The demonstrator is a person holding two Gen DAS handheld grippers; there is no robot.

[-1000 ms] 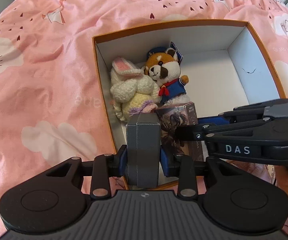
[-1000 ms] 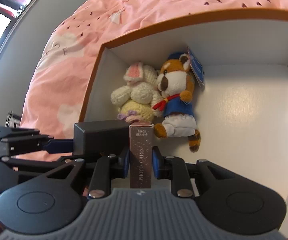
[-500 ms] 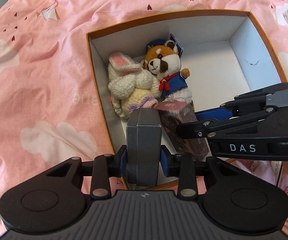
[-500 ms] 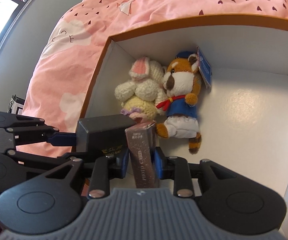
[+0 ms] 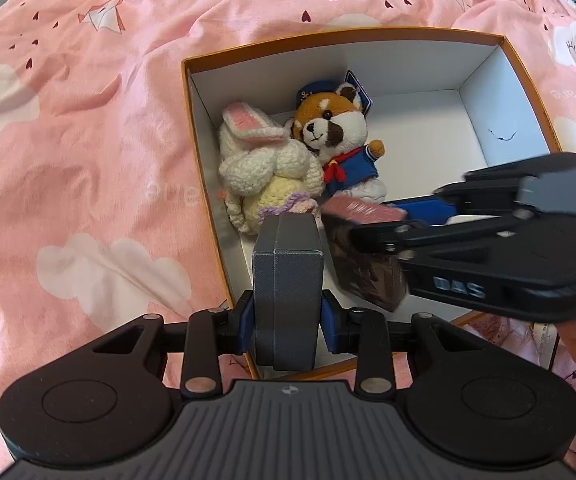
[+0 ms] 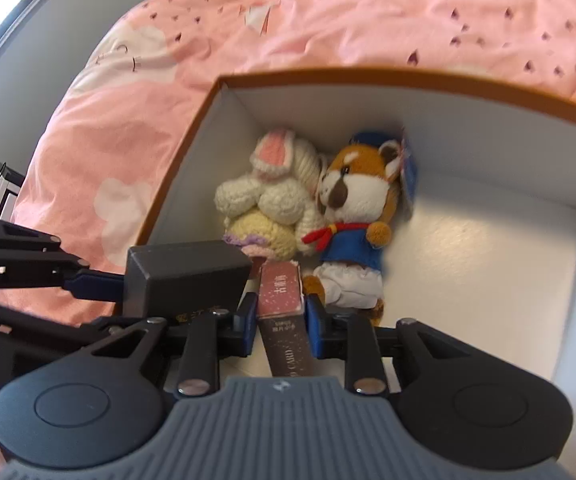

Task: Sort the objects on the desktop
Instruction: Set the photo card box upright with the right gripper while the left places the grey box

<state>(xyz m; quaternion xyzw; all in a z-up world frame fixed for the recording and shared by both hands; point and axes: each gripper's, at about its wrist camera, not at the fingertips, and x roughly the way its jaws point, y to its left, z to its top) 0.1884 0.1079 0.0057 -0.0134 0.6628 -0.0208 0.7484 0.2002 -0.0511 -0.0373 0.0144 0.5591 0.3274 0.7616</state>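
Left wrist view: left tool (image 5: 288, 312) clamps a stiff grey case (image 5: 288, 280) by its flat sides. Right tool (image 6: 280, 320), jaws closing, pinches a light card box (image 6: 282, 300) over the carton (image 5: 527, 76).

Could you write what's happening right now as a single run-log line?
left gripper: shut on grey box | right gripper: closing, photo card box between pads | both over orange box | inside: crochet bunny, red panda plush

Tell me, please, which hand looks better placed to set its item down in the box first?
Probably the right: its photo card box already tilts into the orange box beside the red panda plush, while the left's grey case hangs at the near rim.
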